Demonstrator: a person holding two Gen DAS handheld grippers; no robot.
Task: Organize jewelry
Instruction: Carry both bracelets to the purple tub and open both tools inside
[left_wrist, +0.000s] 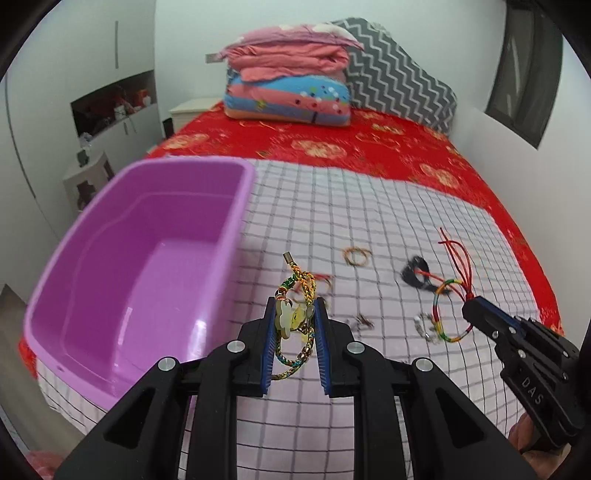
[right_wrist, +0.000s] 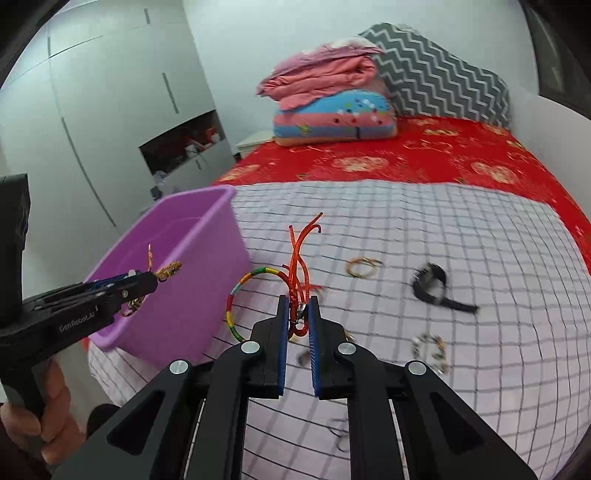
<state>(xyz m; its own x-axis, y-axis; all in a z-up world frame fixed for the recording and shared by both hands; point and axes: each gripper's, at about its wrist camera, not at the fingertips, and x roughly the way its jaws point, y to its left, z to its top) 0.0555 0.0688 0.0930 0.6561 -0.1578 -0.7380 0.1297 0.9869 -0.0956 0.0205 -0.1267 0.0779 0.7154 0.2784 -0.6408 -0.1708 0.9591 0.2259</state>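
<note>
My left gripper is shut on a braided gold-green bracelet with a pale charm, held above the checked cloth just right of the purple tub. In the right wrist view the left gripper sits over the tub. My right gripper is shut on a multicolour cord bracelet at its red tassel knot; it also shows in the left wrist view. The tub looks empty inside.
On the checked cloth lie a thin gold bangle, a black band, a beaded chain and small pieces near my fingers. Folded quilts and a zigzag pillow sit at the bed's far end.
</note>
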